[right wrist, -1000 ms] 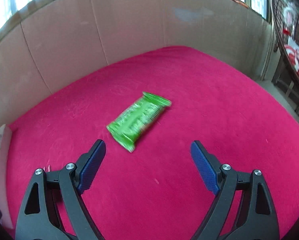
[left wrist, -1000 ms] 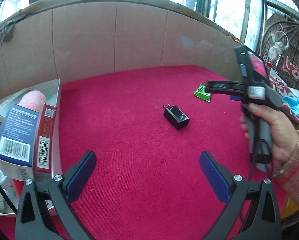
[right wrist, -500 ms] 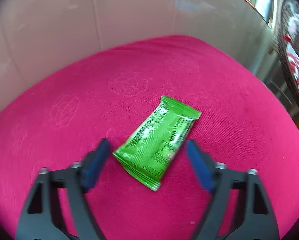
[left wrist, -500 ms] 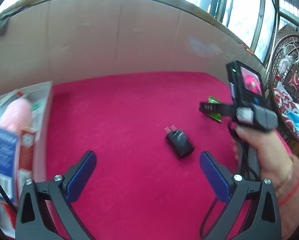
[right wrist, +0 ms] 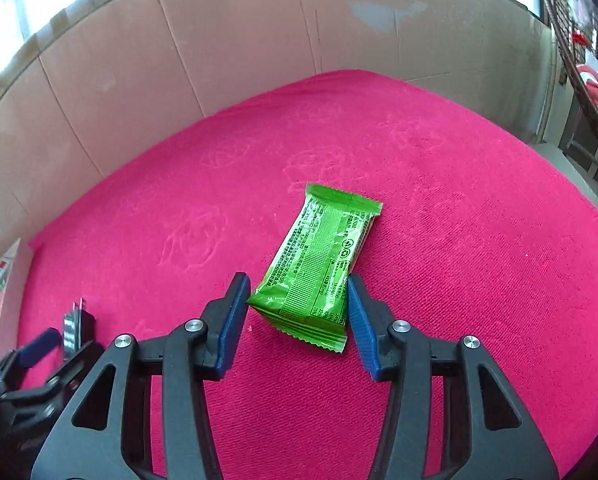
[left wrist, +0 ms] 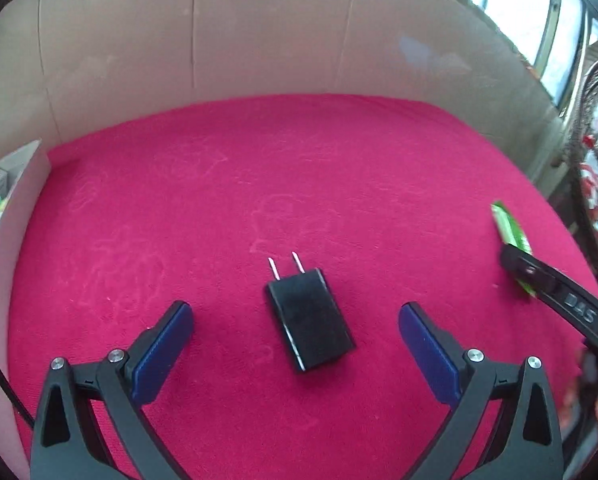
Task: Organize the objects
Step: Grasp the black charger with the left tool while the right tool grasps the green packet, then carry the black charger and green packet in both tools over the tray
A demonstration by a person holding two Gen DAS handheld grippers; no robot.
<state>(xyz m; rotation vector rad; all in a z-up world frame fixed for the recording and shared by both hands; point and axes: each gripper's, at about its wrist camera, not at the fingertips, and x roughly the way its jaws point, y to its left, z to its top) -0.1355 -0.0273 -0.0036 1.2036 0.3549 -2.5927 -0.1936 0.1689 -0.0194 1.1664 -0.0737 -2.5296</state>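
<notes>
A black plug adapter (left wrist: 309, 321) lies flat on the red cloth (left wrist: 299, 184), prongs pointing away. My left gripper (left wrist: 295, 332) is open and straddles it, fingers well apart from its sides. A green snack packet (right wrist: 319, 264) lies on the cloth. My right gripper (right wrist: 297, 304) has narrowed around the packet's near end; the right pad touches it, the left pad stands just beside it. The packet also shows at the right edge of the left wrist view (left wrist: 513, 236), partly hidden by my right gripper's finger (left wrist: 539, 276). The adapter shows at the left of the right wrist view (right wrist: 77, 322).
A white box (left wrist: 15, 216) with packaged goods stands at the cloth's left edge. A cardboard wall (left wrist: 259, 40) curves round the back. Beyond the right edge are a wicker chair and patterned fabric (left wrist: 595, 184).
My left gripper has moved forward over the adapter, which now lies between its fingers. My right gripper has come down onto the green packet and its jaws have narrowed around it.
</notes>
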